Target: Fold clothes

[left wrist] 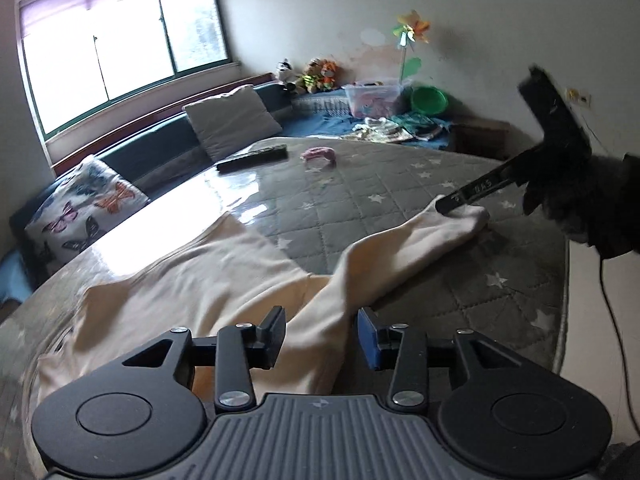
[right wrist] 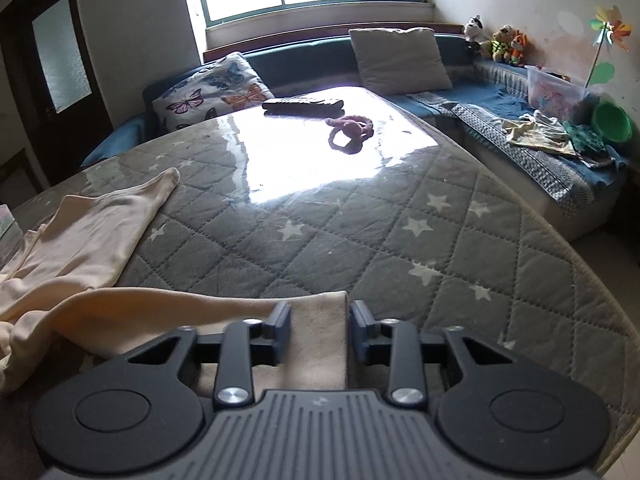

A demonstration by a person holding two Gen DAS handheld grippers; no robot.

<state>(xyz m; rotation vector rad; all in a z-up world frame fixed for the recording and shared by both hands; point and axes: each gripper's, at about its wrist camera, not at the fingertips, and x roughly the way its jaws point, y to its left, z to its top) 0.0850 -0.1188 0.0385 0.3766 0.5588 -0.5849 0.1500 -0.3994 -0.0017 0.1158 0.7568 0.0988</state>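
Observation:
A cream long-sleeved garment (left wrist: 192,280) lies spread on a grey quilted star-pattern table cover (left wrist: 380,188). My left gripper (left wrist: 322,330) is open above the garment's body near where a sleeve (left wrist: 404,248) branches off. The right gripper (left wrist: 450,206) shows in the left wrist view with its tip at the sleeve's cuff. In the right wrist view the right gripper (right wrist: 319,330) has its jaws apart, with the cuff end (right wrist: 316,320) lying between them. The other sleeve (right wrist: 152,192) stretches away on the left.
A pink ring-shaped toy (right wrist: 352,130) and a dark remote-like object (right wrist: 304,106) lie on the far part of the table. A bench with pillows (right wrist: 400,60), stuffed toys, a clear box (right wrist: 556,90), a green bowl and loose clothes surrounds the table.

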